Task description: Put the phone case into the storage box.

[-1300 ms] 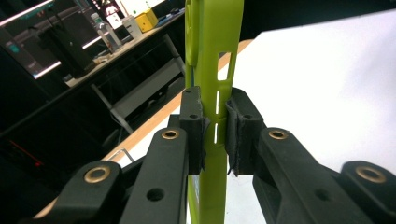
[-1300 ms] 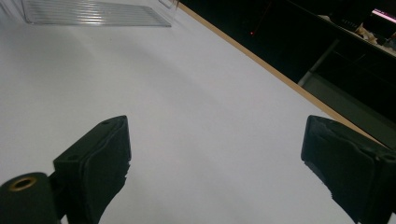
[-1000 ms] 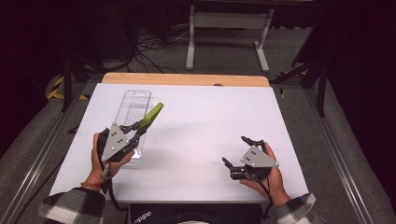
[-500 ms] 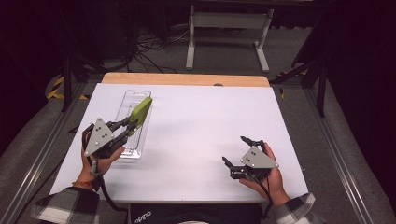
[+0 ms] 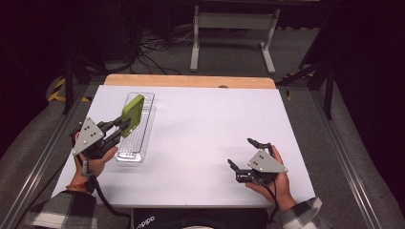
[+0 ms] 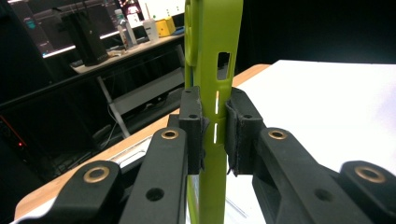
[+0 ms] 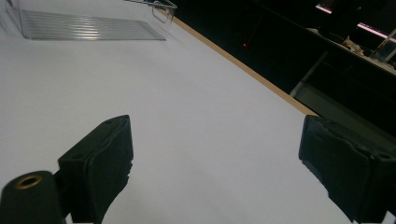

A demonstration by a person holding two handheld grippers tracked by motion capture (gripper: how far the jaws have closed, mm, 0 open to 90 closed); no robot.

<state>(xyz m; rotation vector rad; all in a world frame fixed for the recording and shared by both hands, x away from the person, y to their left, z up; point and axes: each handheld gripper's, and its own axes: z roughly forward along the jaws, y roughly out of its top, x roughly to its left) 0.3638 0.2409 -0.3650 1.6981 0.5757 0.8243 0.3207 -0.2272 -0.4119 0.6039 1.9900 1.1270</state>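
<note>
Just one green case [image 5: 132, 114], one clear tray [image 5: 139, 143].

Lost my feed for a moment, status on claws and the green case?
Left claw shut on green case, held over clear tray. Right claw open, resting on table. Nothing in the way.

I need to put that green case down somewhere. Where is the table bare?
Bare: the wide white stretch between the clear tray and the right gripper, up to the wooden edge. Crowded: the left side, where the left gripper holds the green case.
</note>
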